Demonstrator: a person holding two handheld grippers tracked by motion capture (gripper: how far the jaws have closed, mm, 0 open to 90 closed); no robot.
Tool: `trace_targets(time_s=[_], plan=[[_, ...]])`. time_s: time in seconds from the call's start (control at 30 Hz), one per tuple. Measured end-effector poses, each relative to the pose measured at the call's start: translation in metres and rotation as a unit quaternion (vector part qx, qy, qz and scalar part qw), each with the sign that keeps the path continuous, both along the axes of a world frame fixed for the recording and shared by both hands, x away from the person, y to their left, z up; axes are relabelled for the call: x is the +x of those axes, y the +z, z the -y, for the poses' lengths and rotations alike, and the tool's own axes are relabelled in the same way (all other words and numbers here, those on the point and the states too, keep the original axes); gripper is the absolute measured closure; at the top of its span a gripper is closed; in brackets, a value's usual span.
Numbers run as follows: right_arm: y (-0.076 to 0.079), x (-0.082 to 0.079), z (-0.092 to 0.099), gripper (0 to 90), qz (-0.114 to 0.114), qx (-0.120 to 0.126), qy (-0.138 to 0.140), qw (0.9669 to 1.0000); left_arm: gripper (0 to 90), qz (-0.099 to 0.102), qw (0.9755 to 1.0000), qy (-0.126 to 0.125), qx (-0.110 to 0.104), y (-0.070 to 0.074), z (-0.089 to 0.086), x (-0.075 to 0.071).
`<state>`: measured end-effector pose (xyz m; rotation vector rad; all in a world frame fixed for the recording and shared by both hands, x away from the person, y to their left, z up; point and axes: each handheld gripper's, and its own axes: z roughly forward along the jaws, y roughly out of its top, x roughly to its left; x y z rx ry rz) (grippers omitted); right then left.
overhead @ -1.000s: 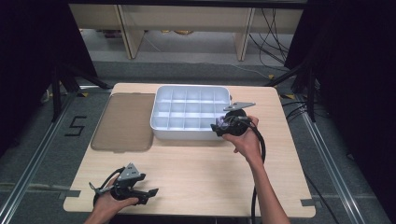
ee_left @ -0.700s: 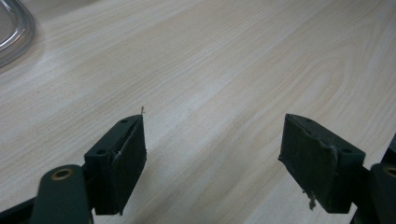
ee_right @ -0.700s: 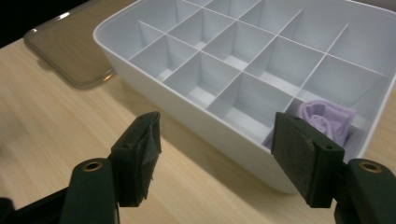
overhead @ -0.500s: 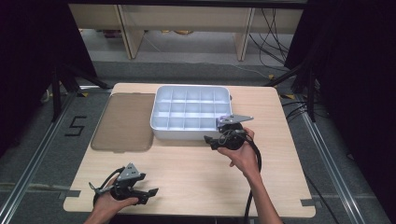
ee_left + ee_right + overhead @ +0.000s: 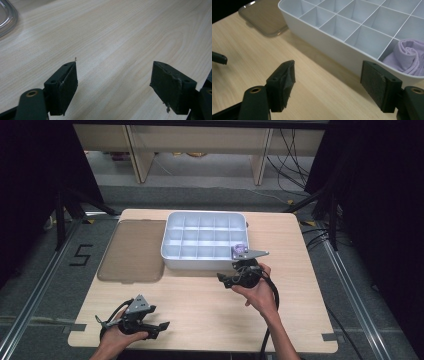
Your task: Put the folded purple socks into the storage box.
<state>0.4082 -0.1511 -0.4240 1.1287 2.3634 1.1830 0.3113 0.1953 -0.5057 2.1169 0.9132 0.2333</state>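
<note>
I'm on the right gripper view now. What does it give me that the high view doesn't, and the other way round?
Right gripper view: its own open jaws close up, and the lilac cloth plainly rolled up in a near compartment. High view: both hands, the left gripper at the table's near edge, and the right gripper just off the tray. Both: the white divided tray, the tinted lid beside it, the wooden table.

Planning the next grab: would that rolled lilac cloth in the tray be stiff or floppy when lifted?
The lilac cloth shows soft folds, so it is likely floppy and light. It may unroll when lifted. Tucked in a corner compartment of the white tray, it won't slide.
</note>
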Motion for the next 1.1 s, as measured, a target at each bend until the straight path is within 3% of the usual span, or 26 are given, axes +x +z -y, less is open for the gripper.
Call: trace_targets(time_s=[0.07,0.27,0.43,0.6,0.73,0.93,1.07,1.1], plan=[[0.0,-0.002,-0.001,25.8,0.003,-0.009,0.001,1.0,21.0,0.0,1.0,0.0,0.001,0.0,0.0,0.0],[-0.001,-0.008,-0.003,20.9,-0.002,0.006,0.008,1.0,20.2,0.002,1.0,0.004,-0.004,0.0,0.0,0.0],[-0.006,-0.012,-0.005,20.2,0.0,0.012,0.01,0.9999,19.9,0.002,1.0,0.005,-0.008,0.0,0.001,0.0],[-0.007,-0.017,-0.006,19.0,-0.007,0.0,0.008,0.9999,19.6,0.003,0.9999,0.005,-0.008,0.0,0.001,0.0],[-0.005,-0.02,-0.005,18.7,0.006,-0.003,0.015,0.9999,19.6,0.003,0.9999,0.005,-0.009,0.0,0.001,0.0],[-0.005,-0.027,-0.008,18.4,0.001,0.008,0.013,0.9999,19.6,0.004,0.9999,0.005,-0.01,0.0,0.001,0.0],[-0.009,-0.029,-0.007,18.2,0.004,-0.001,0.019,0.9998,19.5,0.003,1.0,0.003,-0.006,0.0,0.0,0.0],[-0.009,-0.031,-0.007,18.2,-0.005,0.002,0.018,0.9998,19.5,0.002,1.0,0.003,-0.005,0.0,0.0,0.0]])
